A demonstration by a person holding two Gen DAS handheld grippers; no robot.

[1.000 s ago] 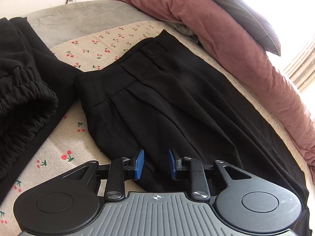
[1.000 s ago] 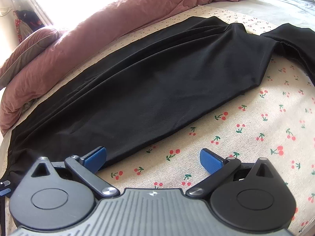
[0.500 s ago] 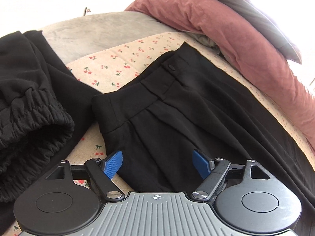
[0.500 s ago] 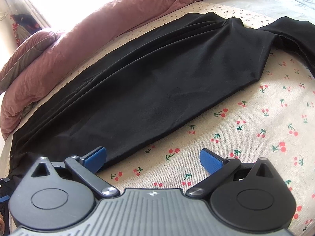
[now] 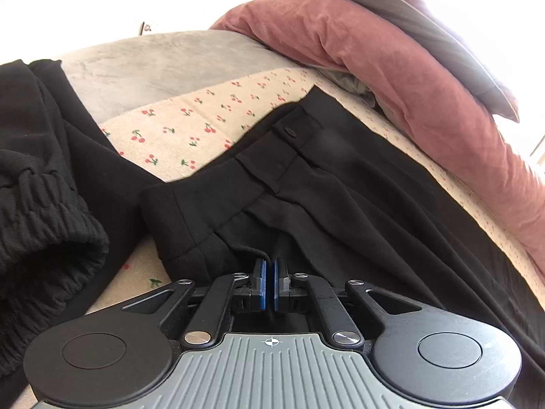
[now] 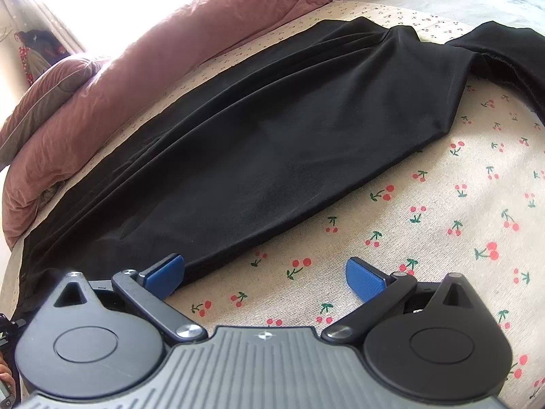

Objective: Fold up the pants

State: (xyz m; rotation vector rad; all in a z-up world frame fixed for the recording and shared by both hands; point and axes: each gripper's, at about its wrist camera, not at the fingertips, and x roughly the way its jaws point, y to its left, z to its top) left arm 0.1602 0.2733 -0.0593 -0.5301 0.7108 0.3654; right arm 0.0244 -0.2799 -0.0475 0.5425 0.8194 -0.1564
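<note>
Black dress pants (image 5: 340, 204) lie flat on a cherry-print sheet (image 5: 190, 126), with the buttoned waistband (image 5: 238, 177) toward the left. My left gripper (image 5: 271, 272) is shut on a pinched fold of the pants just below the waistband, its blue pads pressed together on the cloth. In the right wrist view the pants' legs (image 6: 272, 129) stretch across the sheet (image 6: 442, 204). My right gripper (image 6: 265, 272) stands open low over the sheet. Its left pad sits at the near edge of the leg, and nothing is held.
A second black garment with an elastic cuff (image 5: 44, 211) lies left of the waistband, and its other end (image 6: 511, 51) reaches past the leg hems. A pink duvet (image 5: 391, 61) is bunched along the far side. A grey blanket (image 5: 153, 64) lies beyond the sheet.
The left jaws spread wide, then shut on the pants fabric below the waistband, and the left view tilted a little. The right gripper stayed open and still.
</note>
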